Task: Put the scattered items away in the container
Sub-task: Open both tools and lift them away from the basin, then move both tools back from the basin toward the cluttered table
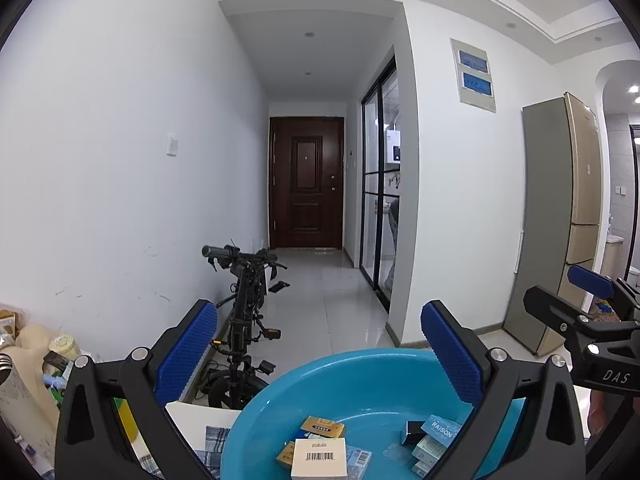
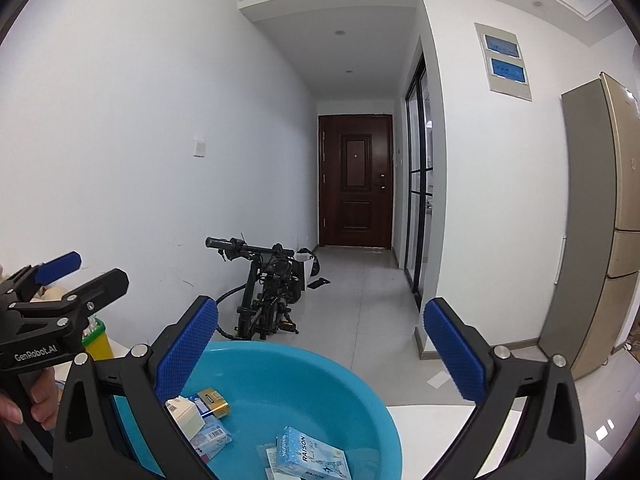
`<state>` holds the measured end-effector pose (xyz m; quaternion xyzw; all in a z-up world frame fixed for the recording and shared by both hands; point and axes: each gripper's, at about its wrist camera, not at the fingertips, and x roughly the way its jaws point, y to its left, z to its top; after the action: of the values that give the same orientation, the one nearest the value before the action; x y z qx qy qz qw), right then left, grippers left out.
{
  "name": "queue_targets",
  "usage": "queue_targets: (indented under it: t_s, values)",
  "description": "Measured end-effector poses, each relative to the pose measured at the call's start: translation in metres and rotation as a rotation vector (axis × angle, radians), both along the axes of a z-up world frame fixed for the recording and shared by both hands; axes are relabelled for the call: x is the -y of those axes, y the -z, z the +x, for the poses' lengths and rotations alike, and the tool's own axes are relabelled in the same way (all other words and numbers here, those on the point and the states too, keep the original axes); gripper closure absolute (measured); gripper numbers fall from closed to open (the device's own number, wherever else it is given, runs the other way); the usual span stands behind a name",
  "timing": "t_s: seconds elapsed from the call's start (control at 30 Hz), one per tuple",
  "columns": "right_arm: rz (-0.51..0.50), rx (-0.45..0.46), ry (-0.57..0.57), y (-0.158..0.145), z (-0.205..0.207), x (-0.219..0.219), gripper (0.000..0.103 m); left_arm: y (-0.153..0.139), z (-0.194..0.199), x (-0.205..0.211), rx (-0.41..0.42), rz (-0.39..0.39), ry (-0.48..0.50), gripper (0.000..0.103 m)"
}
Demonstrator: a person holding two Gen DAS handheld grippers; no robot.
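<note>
White hallway behind; your left tool (image 1: pixel 320 352) and right tool (image 2: pixel 320 350), both wide open and empty, hover over the blue basin (image 1: pixel 360 376): dropping blind could knock it off the table (image 2: pixel 432 414).

We see basin (image 1: pixel 360 376): glossy blue plastic | boxes (image 1: pixel 320 458): matt printed card | gripper pads (image 1: pixel 188 352): rough dimpled blue rubber | floor tiles (image 1: pixel 320 308): polished, reflective | door (image 1: pixel 306 182): dark varnished wood
</note>
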<state>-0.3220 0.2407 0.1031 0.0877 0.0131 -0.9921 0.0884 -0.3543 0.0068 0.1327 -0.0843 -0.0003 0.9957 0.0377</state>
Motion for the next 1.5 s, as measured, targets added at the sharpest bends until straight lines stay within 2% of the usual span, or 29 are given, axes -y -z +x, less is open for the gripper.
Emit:
queue_targets:
  t_s: [0.27, 0.5, 0.63, 0.77, 0.83, 0.97, 1.2, 1.5]
  values:
    - [0.030, -0.021, 0.013, -0.002, 0.007, 0.006, 0.001, -0.003, 0.008, -0.009, -0.010, -0.038, 0.009, 0.000]
    - [0.003, -0.002, 0.001, -0.004, 0.007, 0.002, 0.001, -0.010, 0.015, -0.005, -0.014, -0.008, 0.011, 0.000]
    - [0.004, -0.016, 0.011, -0.007, 0.010, 0.000, 0.001, -0.010, 0.021, 0.002, -0.035, 0.035, -0.012, 0.000]
    - [-0.014, -0.008, 0.008, -0.010, 0.013, -0.003, 0.001, -0.012, 0.020, 0.003, 0.021, 0.027, 0.006, 0.000]
    - [-0.025, 0.005, 0.002, -0.015, 0.018, -0.005, 0.001, -0.016, 0.026, 0.005, 0.023, 0.039, -0.003, 0.000]
    - [-0.005, 0.004, 0.019, -0.030, 0.035, -0.007, 0.001, -0.025, 0.044, 0.007, 0.023, 0.074, 0.004, 0.000]
    - [-0.009, -0.001, 0.014, -0.051, 0.080, -0.013, 0.001, -0.047, 0.091, -0.002, 0.016, 0.022, -0.003, 0.000]
    - [0.034, -0.001, 0.000, -0.068, 0.140, -0.004, 0.001, -0.071, 0.156, -0.010, 0.013, 0.005, 0.025, 0.000]
